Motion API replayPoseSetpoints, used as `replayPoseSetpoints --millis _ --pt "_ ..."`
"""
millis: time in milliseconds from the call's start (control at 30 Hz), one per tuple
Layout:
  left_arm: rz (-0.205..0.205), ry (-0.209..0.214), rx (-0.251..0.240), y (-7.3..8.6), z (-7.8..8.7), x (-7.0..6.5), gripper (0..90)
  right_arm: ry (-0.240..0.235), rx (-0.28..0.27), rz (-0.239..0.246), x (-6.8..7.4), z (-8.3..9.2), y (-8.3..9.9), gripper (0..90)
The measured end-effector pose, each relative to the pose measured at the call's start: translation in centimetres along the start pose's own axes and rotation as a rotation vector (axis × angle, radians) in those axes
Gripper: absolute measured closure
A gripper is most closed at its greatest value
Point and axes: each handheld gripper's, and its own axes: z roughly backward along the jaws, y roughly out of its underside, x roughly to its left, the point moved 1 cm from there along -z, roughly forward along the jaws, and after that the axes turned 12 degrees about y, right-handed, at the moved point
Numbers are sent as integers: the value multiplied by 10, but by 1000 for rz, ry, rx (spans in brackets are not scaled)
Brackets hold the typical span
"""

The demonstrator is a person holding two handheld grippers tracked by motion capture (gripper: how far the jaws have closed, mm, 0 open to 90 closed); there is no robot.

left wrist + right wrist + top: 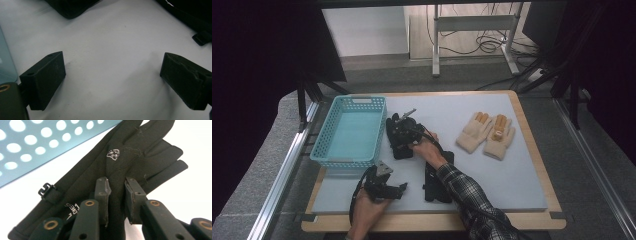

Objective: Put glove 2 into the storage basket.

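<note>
A black glove (pixel 403 151) lies on the grey mat beside the blue basket (pixel 362 98). My right gripper (pixel 401 132) stands over it. In the right gripper view the jaws are drawn close together, and the right gripper (pixel 117 186) pinches the fabric on the back of the black glove (pixel 120 157), just below its white logo. A second black glove (pixel 437 182) rests near the front edge, partly under the person's right forearm. Left of that, my left gripper (pixel 404 189) sits low over the mat. The left gripper (pixel 112 77) is wide open, with bare mat between its fingers.
A pair of cream knitted gloves (pixel 486 132) lies at the right of the mat. The perforated wall of the blue basket (pixel 37 145) is close beside the pinched glove. Both black gloves (pixel 72 7) (pixel 190 17) lie ahead of the left gripper. Table legs and cables stand beyond the table.
</note>
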Motion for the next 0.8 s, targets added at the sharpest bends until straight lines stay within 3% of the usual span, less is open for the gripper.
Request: replayPoseSetpoints --millis 333,400,467,500,800 --pt "0 0 0 0 0 0 66 -18 -36 -33 -7 17 -1 756" --pt "0 0 0 0 0 0 66 -26 -65 -56 -10 30 -3 756" --pt "0 0 0 0 0 0 66 -28 -71 -58 -11 33 -3 755" --pt "-2 -1 1 0 0 0 66 -30 -87 -58 -12 45 -3 754" --pt "-2 -1 0 0 0 0 66 -43 -151 -54 -17 92 7 751"
